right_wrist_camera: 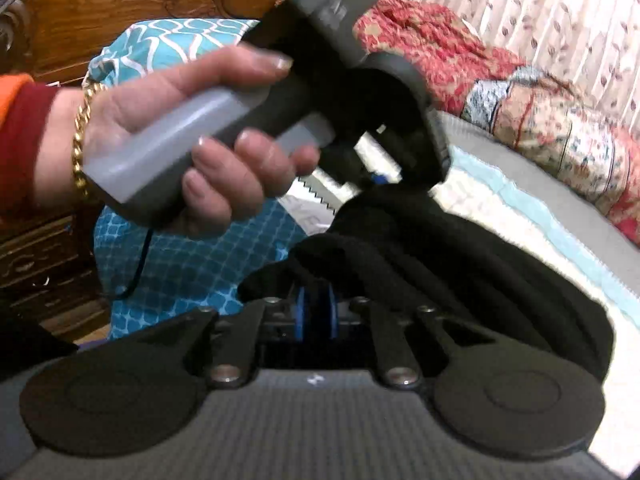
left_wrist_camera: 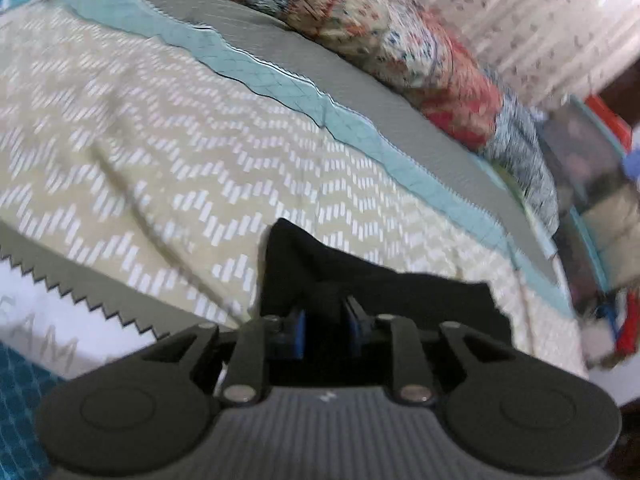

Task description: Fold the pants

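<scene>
The black pants (left_wrist_camera: 380, 284) hang bunched over a cream bedspread with white chevrons (left_wrist_camera: 160, 160). In the left wrist view my left gripper (left_wrist_camera: 325, 312) is shut on the pants, with black cloth filling the space between its blue pads. The right wrist view shows the pants (right_wrist_camera: 460, 260) as a thick rope of folds running from my right gripper (right_wrist_camera: 316, 304) up to the left gripper (right_wrist_camera: 378, 184). A hand (right_wrist_camera: 200, 120) with a gold bracelet holds the left gripper. The right gripper's blue pads stand close together, shut on a clump of the cloth.
A rolled red patterned quilt (right_wrist_camera: 540, 120) lies along the far side of the bed, with a pale curtain (right_wrist_camera: 540, 8) behind it. A teal patterned pillow (right_wrist_camera: 180, 260) leans against the carved wooden headboard (right_wrist_camera: 120, 0). Cluttered shelves (left_wrist_camera: 592, 184) stand at the right of the left wrist view.
</scene>
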`<state>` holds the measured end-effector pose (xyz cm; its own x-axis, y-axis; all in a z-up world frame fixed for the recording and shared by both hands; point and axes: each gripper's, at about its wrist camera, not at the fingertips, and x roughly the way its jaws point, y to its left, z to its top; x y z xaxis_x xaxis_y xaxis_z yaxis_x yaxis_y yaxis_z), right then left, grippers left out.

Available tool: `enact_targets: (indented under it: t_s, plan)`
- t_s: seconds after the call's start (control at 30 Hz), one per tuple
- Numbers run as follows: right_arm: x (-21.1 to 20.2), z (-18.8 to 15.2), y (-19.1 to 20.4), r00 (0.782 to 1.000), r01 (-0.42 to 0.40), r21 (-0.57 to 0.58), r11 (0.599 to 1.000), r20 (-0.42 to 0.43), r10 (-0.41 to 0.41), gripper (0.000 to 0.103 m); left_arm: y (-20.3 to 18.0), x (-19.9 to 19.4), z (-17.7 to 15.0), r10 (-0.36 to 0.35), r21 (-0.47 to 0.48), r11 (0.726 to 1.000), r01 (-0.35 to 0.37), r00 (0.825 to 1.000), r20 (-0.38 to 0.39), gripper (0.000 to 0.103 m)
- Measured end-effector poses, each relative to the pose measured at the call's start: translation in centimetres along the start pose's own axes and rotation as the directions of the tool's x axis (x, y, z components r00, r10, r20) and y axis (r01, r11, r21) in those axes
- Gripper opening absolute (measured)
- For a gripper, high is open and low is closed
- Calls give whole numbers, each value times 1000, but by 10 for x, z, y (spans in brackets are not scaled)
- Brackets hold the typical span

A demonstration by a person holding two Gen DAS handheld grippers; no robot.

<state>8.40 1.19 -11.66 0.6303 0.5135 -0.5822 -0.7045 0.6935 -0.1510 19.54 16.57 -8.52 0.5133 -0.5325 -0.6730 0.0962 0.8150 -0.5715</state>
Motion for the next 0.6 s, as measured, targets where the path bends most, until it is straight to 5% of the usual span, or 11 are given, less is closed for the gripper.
enact_targets:
  t_s: [0.07,0.23,0.33,0.47,0.5,0.53,0.6]
  plan:
    - [-17,-2,-6,999,-30,8,1000,23,30,51,-3,-15,2,3,-5,1000,-3,999,42,31]
    - [-73,-24,-40,994,-11,188,982,104,-9,52,-19,-56,-3,-49,47,998,43,991,123,33]
    - [-102,-45,-79,984,79,368,926,121,-132,51,-41,-72,-18,-73,132,990,55,988,136,33]
    - [-109,-76,-121,971,183,508,842,39,-235,51,-63,-57,-44,-84,237,969,69,995,55,33]
    - [-105,-83,-128,976,173,522,835,22,-216,45,-67,-49,-51,-43,264,964,31,998,38,32]
    - [-97,-91,-133,984,149,549,823,-1,-177,7,-70,-40,-56,1,286,958,-8,1000,26,32]
    - [-79,-99,-128,998,68,611,789,-42,-54,5,-68,-25,-62,85,297,952,-81,996,0,30]
